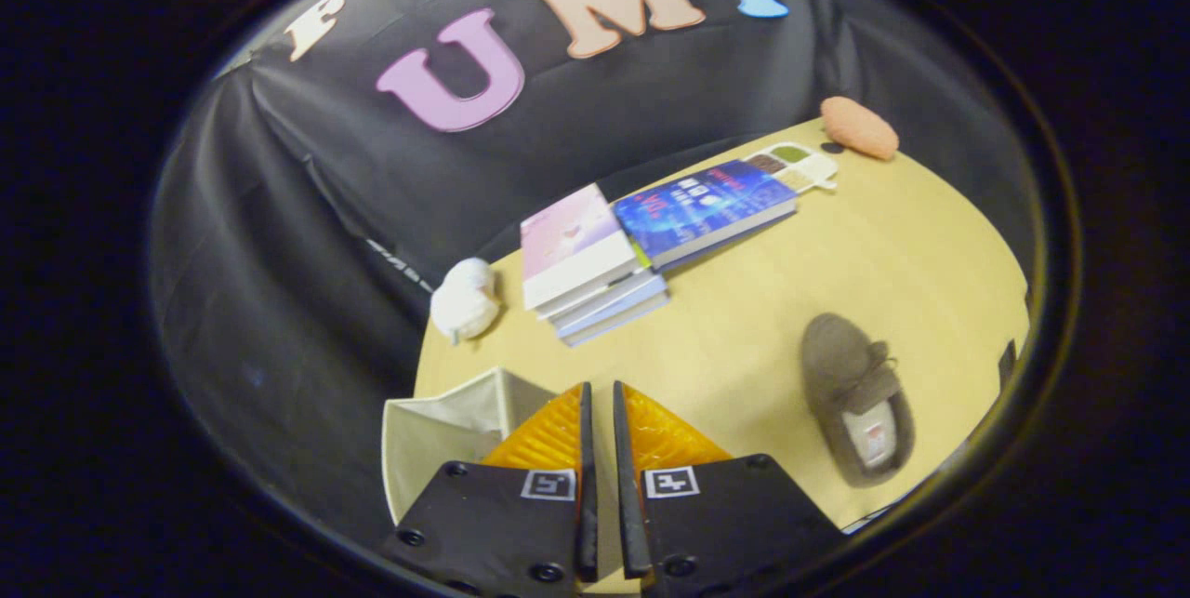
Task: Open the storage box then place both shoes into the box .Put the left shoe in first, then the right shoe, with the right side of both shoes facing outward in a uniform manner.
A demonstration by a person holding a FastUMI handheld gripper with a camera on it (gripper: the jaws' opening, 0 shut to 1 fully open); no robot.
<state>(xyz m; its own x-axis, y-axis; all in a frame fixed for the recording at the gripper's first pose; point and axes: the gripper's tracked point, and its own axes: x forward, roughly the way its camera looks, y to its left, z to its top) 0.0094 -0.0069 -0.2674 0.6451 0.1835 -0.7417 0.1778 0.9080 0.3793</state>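
At near left sits the open storage box (437,449); our gripper (600,407) hangs beside it, fingers narrowed on nothing. One brown shoe (855,398) lies well right. We risk boxing it wrong-side outward if grabbed carelessly.

The claw (600,386) hangs above the bench, tilted so the scene ahead leans. Its two fingers (586,449) stand almost together, with only a narrow slit between them. Nothing is held between them, and they run nearly parallel.
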